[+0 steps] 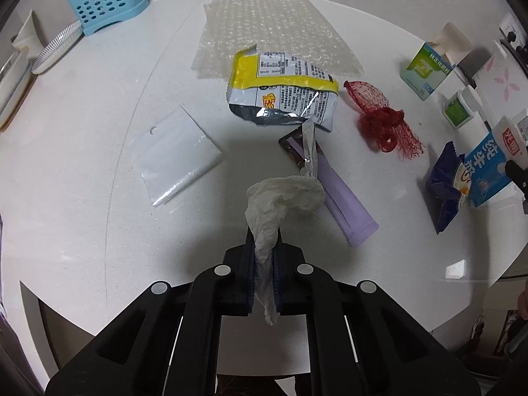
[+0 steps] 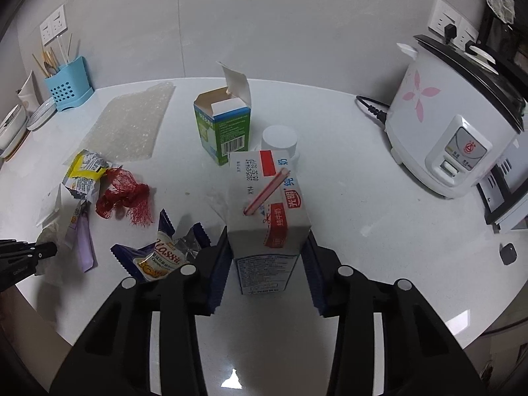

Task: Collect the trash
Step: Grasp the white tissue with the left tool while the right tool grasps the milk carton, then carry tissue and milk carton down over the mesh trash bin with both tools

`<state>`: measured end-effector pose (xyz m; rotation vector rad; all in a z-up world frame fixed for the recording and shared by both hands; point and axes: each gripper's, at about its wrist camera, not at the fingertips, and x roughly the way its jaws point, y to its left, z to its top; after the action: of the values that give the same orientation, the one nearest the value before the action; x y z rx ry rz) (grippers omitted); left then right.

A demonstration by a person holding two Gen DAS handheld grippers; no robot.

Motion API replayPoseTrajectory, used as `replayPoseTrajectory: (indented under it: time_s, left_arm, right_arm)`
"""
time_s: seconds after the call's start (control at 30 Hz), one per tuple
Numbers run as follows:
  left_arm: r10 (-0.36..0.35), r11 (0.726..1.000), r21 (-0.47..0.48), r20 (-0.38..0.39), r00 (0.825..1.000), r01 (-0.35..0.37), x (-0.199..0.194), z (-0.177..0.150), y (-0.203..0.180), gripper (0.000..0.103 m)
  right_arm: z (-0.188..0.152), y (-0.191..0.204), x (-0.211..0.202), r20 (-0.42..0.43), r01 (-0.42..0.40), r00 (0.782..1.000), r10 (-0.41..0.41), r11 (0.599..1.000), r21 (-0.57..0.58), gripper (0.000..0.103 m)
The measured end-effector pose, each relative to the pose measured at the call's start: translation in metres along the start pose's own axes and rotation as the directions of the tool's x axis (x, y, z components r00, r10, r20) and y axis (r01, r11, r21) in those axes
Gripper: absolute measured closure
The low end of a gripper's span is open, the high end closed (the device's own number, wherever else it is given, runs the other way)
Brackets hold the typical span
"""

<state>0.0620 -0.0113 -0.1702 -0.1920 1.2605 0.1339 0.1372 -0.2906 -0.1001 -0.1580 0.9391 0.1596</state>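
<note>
L gripper point(image 1: 264, 247) is pinching a crumpled tissue point(image 1: 283, 194) at its tail, lifting it over the counter point(image 1: 82, 181) centre; it's looking soft, near weightless, so any pinch is holding. R gripper point(image 2: 264, 264) is straddling the milk carton point(image 2: 267, 204) w/ jaws apart, not clamping; carton at 12 o'clock is looking light, crushable, so best taken across its flat sides.

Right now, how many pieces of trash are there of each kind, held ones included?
Cartons and boxes: 2, blue-white milk carton, open green cardboard box
Foil wrappers: 3
Plastic sheets or bags: 2
Red mesh net: 1
Crumpled white tissue: 1
Total: 9
</note>
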Motion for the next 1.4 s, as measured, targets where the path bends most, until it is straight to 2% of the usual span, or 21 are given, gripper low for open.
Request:
replayPoseTrajectory:
  time_s: [0.53, 0.8, 1.0, 1.23, 1.4]
  left_arm:
    - [0.017, 0.999, -0.05, 0.093, 0.996, -0.013, -0.048, -0.013, -0.003, 0.097]
    - [0.035, 0.995, -0.096, 0.163, 0.986, -0.02, -0.077, -0.032, -0.026, 0.097]
    - [0.028, 0.993, -0.116, 0.209, 0.978, -0.003, -0.097, -0.053, -0.045, 0.097]
    - [-0.005, 0.995, -0.095, 0.233, 0.972, 0.028, -0.113, -0.077, -0.051, 0.097]
    - [-0.028, 0.997, -0.061, 0.244, 0.969, 0.045, -0.118, -0.095, -0.045, 0.097]
  right_arm:
    - [-0.001, -0.015, -0.04, 0.068, 0.002, 0.998, -0.002, 1.0, 0.005, 0.064]
    - [-0.002, -0.027, -0.062, 0.098, -0.079, 0.992, 0.081, 0.997, -0.026, 0.064]
    - [-0.015, -0.021, -0.077, 0.113, -0.113, 0.986, 0.126, 0.987, -0.116, 0.064]
    - [-0.038, -0.007, -0.105, 0.125, -0.132, 0.981, 0.148, 0.983, -0.131, 0.064]
    - [-0.06, 0.006, -0.128, 0.155, -0.115, 0.979, 0.131, 0.987, -0.109, 0.064]
